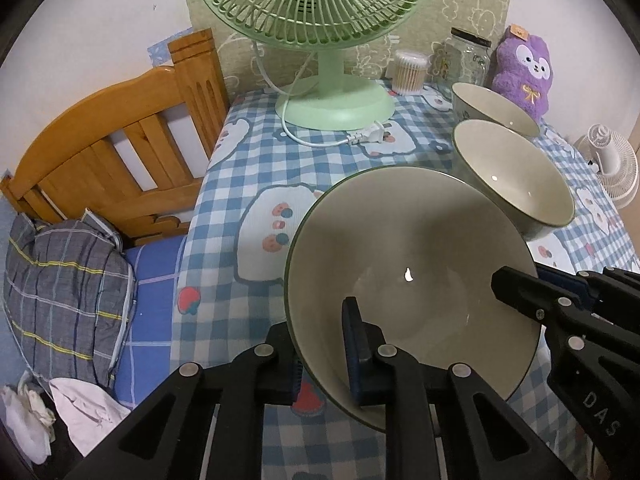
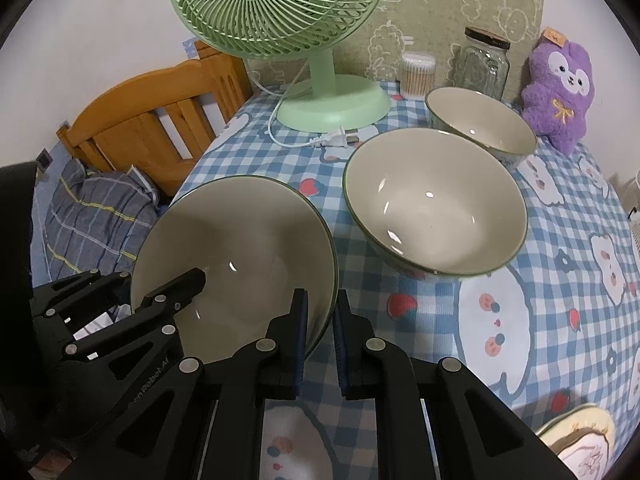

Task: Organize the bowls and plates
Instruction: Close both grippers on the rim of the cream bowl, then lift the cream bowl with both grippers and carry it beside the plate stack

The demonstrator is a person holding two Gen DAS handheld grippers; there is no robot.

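Both grippers pinch tilted bowl (image 1: 408, 248) (mouth facing cameras).

Left wrist view: close above the near bowl (image 1: 408, 280), facing the fan (image 1: 320, 12) and back wall. Right wrist view: beside it on the right, likewise forward and downward. Both share the bowl, fan and checked tablecloth (image 2: 460, 320).

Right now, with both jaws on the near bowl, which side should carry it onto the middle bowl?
Right. The right gripper straddles the near bowl rim on the side facing the middle bowl; the left gripper holds the far side.
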